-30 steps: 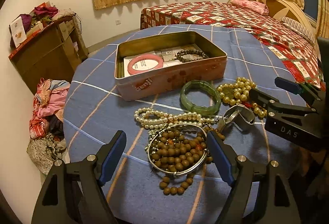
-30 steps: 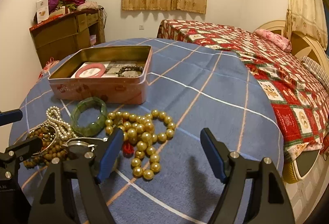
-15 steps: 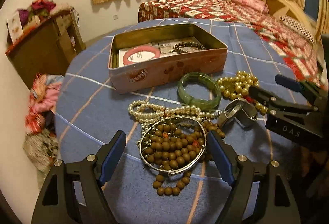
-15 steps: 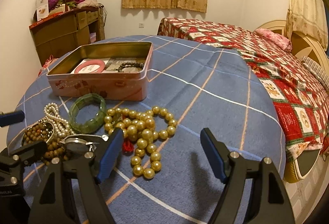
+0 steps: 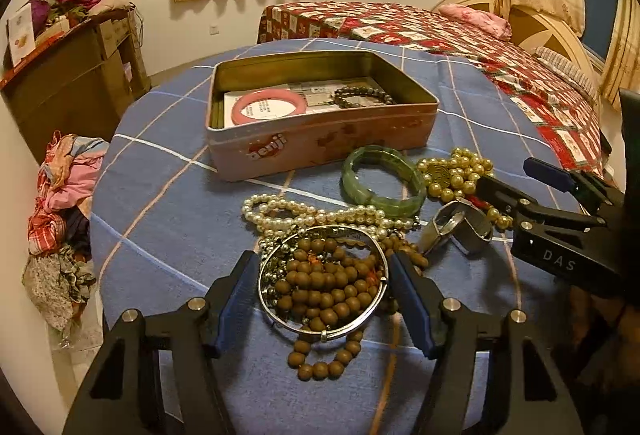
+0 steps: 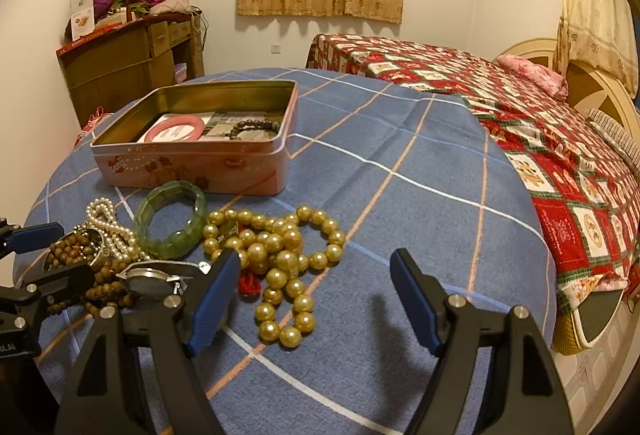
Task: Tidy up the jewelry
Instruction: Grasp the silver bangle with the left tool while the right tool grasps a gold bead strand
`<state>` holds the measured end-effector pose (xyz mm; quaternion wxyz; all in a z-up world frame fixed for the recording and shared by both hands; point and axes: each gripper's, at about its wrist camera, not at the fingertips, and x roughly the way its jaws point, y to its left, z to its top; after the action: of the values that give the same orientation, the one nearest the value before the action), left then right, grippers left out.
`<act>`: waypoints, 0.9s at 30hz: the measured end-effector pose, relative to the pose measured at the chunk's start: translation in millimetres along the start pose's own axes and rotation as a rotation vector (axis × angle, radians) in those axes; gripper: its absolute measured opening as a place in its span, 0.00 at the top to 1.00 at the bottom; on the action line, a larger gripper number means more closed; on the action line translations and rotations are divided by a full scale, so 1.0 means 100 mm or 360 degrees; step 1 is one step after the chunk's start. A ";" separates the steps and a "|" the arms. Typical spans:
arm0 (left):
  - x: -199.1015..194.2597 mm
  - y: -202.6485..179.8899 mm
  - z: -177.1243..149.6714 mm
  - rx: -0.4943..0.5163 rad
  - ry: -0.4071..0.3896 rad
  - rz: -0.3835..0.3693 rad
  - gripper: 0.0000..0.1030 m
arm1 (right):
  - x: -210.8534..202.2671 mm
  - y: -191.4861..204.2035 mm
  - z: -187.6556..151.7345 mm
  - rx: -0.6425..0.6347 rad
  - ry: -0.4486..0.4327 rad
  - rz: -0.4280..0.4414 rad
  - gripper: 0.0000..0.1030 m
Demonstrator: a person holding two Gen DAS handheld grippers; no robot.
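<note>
A pink tin (image 5: pixel 320 143) on the blue checked tablecloth holds a pink bangle (image 5: pixel 269 106) and a dark bead bracelet (image 5: pixel 362 94). In front of it lie a green bracelet (image 5: pixel 382 181), white pearls (image 5: pixel 316 213), gold beads (image 5: pixel 456 175), a metal watch (image 5: pixel 460 225), and a silver bangle (image 5: pixel 320 327) over brown wooden beads (image 5: pixel 324 287). My left gripper (image 5: pixel 324 295) is open, its fingers on either side of the silver bangle. My right gripper (image 6: pixel 316 299) is open over the cloth, beside the gold beads (image 6: pixel 280 247) and the watch (image 6: pixel 156 277).
A bed with a red patterned cover (image 6: pixel 520 123) stands right of the round table. A wooden cabinet (image 5: pixel 68 75) with clutter stands at the back left. A pile of clothes (image 5: pixel 60 203) lies on the floor left of the table edge.
My left gripper has moved forward and down, so its fingers now straddle the silver bangle and brown beads. My right gripper has barely moved.
</note>
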<state>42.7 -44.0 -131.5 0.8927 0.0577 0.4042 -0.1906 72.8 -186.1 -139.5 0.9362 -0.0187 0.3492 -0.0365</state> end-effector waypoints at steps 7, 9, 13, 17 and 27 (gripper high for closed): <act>-0.17 0.06 0.09 0.0016 -0.0112 0.0068 0.35 | -0.01 -0.03 0.01 0.0020 -0.0001 0.0015 0.23; -0.19 0.08 0.13 0.0023 -0.0143 0.0093 0.35 | 0.00 -0.05 0.02 0.0027 0.0009 0.0016 0.23; -0.19 0.17 0.21 0.0013 -0.0172 0.0126 0.35 | 0.05 -0.07 0.02 0.0027 0.0054 0.0046 0.32; -0.19 0.23 0.25 0.0003 -0.0189 0.0127 0.35 | 0.07 -0.04 0.04 -0.0003 0.0084 0.0082 0.38; -0.19 0.26 0.28 0.0005 -0.0205 0.0135 0.35 | 0.14 0.11 0.13 -0.0159 0.0143 0.0161 0.87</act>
<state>61.5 -21.4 -100.0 0.9241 0.0636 0.3428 -0.1566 92.2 -175.9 -139.7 0.9181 -0.0461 0.3928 0.0275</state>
